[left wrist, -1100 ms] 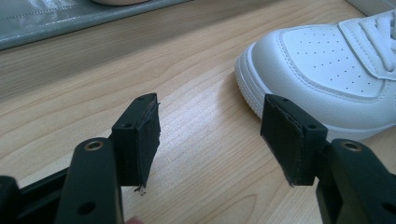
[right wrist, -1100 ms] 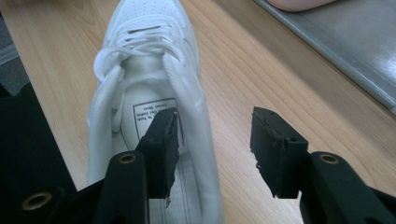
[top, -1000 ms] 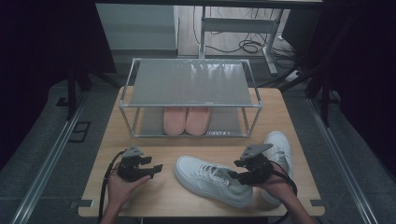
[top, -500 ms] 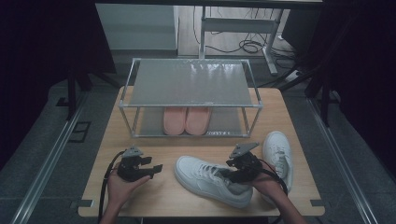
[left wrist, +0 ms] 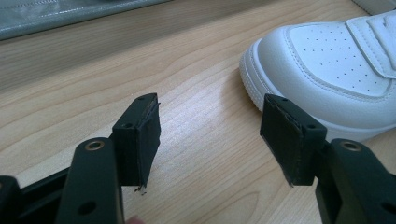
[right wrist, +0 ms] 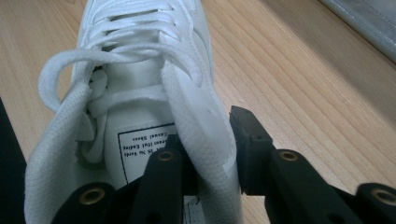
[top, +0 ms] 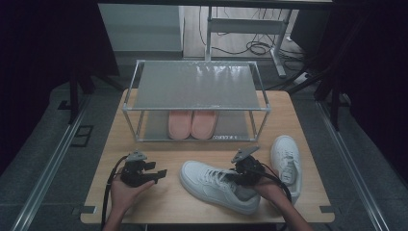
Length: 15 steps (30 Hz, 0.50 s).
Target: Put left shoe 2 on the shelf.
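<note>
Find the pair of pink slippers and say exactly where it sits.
In the high view, the pink slippers sit side by side on the lower shelf of the metal rack, at the table's far side, beyond the white shoes.

Both black hand-held tools, left tool (top: 161, 173) and right tool (top: 243, 180), have screwed, brass-eyeleted arms, grey three-cornered top plates and trailing black cables.

The right hand-held gripper (right wrist: 212, 154) has moved onto the white sneaker (top: 216, 185), jaws closing over its collar
</note>
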Motion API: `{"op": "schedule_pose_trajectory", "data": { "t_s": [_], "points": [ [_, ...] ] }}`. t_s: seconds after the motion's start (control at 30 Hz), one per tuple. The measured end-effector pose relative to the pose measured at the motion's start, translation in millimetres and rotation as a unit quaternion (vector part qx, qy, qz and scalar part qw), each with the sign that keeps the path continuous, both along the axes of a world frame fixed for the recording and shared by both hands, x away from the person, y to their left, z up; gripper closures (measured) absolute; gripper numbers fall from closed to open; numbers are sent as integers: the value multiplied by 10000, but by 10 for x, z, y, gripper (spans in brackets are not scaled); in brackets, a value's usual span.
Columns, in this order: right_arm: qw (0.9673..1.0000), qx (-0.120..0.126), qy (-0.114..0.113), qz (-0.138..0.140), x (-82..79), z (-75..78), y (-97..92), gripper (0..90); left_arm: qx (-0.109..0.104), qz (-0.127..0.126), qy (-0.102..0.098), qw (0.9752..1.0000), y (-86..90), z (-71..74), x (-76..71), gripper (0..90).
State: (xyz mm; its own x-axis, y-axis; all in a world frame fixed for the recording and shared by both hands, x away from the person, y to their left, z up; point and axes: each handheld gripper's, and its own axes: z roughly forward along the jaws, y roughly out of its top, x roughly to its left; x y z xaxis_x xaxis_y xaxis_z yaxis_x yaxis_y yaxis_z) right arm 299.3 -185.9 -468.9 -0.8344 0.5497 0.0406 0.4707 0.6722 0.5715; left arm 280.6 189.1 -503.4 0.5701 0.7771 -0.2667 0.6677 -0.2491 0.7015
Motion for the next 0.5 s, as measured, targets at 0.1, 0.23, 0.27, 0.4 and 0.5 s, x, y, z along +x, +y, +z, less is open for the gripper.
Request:
{"op": "schedule_pose_trajectory", "data": {
  "t_s": [0.1, 0.23, 0.27, 0.4, 0.5],
  "points": [
    [10000, 71, 36, -12, 9, -1, -11, 784, -15, 40, 36, 10000, 10, -5, 2, 383],
    [9995, 278, 124, -43, 24, -10, -49, 797, -29, 82, 74, 9999, 21, -10, 9, 385],
    [9994, 298, 146, -42, 25, -9, -54, 799, -40, 129, 104, 9999, 27, -13, 10, 387],
    [9991, 381, 174, -62, 29, -13, -67, 800, -84, 160, 115, 9998, 44, -9, 9, 388],
    [9990, 417, 158, -77, 21, -13, -72, 802, -102, 160, 115, 9998, 48, -6, 8, 388]
  ]
}}
